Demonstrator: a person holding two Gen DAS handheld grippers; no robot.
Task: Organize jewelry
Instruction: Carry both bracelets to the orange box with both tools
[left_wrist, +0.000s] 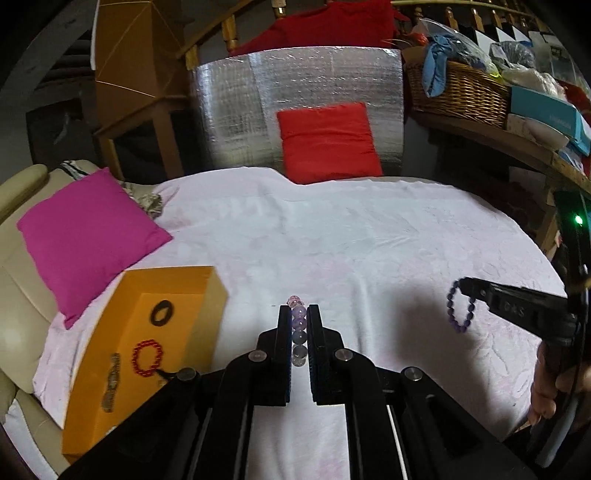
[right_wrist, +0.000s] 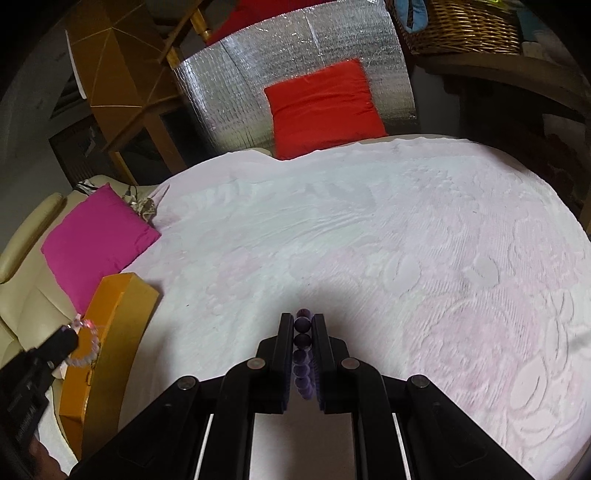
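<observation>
My left gripper (left_wrist: 298, 309) is shut on a pale lilac bead bracelet (left_wrist: 299, 324), held edge-on above the white bedspread (left_wrist: 332, 229). To its left lies an open orange box (left_wrist: 140, 332) with a black ring (left_wrist: 161, 313), a red bead bracelet (left_wrist: 147, 357) and a grey-brown chain (left_wrist: 111, 382) inside. My right gripper (right_wrist: 303, 318) is shut on a dark purple bead bracelet (right_wrist: 303, 347). That dark purple bracelet (left_wrist: 461, 306) also hangs from the right gripper (left_wrist: 466, 286) at the right of the left wrist view. The pale bracelet (right_wrist: 86, 343) in the left gripper (right_wrist: 72, 339) hangs beside the orange box (right_wrist: 110, 354).
A magenta cushion (left_wrist: 85, 240) lies at the bed's left edge on a cream seat (left_wrist: 18, 302). A red cushion (left_wrist: 328, 142) leans on a silver foil panel (left_wrist: 236, 107) at the far side. A wicker basket (left_wrist: 458, 92) sits on a shelf to the right.
</observation>
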